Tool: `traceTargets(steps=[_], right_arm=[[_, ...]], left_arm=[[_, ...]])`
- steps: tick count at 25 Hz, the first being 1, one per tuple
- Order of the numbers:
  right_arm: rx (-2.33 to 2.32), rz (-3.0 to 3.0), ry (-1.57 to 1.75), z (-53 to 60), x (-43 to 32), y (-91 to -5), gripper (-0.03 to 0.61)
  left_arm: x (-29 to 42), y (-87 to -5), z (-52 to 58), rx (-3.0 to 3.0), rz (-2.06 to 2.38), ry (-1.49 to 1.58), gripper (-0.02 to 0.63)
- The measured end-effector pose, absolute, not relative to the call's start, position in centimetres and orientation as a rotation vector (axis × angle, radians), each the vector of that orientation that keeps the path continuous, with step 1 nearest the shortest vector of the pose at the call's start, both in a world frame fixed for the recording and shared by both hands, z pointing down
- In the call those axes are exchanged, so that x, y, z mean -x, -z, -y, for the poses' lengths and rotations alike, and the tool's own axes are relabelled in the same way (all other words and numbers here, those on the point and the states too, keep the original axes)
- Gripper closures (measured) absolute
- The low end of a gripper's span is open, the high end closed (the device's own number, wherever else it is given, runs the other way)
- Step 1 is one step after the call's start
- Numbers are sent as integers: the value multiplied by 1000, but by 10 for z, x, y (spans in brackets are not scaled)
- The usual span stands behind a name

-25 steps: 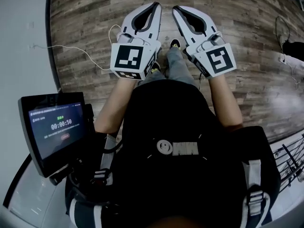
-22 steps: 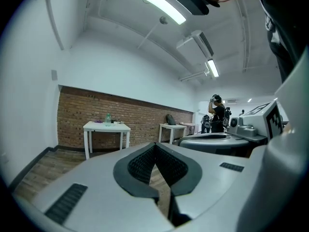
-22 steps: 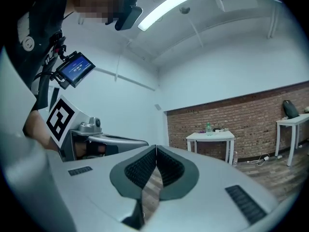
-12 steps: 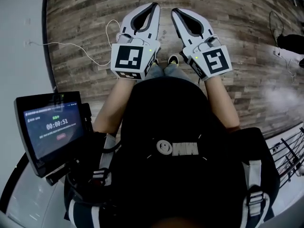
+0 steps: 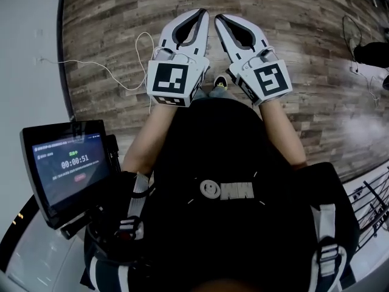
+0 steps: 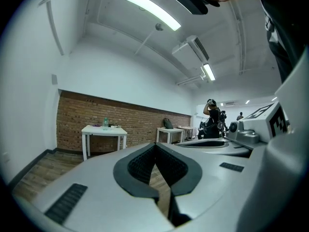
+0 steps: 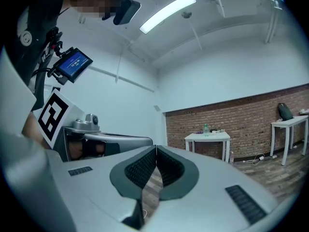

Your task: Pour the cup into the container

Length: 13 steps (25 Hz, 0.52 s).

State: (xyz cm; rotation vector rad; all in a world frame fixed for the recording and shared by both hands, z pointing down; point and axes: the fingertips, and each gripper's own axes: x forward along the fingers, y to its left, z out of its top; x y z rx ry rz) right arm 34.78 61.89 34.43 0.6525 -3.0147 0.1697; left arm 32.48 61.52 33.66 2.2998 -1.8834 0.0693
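Item: my left gripper (image 5: 202, 12), fingers shut tip to tip, nothing between the pads. Item: my right gripper (image 5: 219, 17), likewise shut and empty, just beside the left, both held out over the wood floor (image 5: 103, 29). Item: white table (image 7: 207, 137) against the brick wall (image 7: 241, 120), well apart from me, bearing a green bottle (image 7: 205, 128) and small things; whether the cup is among them I cannot tell.

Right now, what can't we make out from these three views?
- Cup, container: in no view.
- Items on the white table, right gripper view: too small, beyond a green bottle.
- Tablet small print, head view: too small.
- Distant people, left gripper view: too small.
- Person's feet, head view: mostly hidden by their own torso.
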Motion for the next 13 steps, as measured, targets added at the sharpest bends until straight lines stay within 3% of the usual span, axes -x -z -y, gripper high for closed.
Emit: traceTargets(steps=[13], right_arm=[[-576, 3051, -198, -584, -341, -352, 571]], left_arm=[[-328, -344, -577, -2281, 1899, -116, 611]])
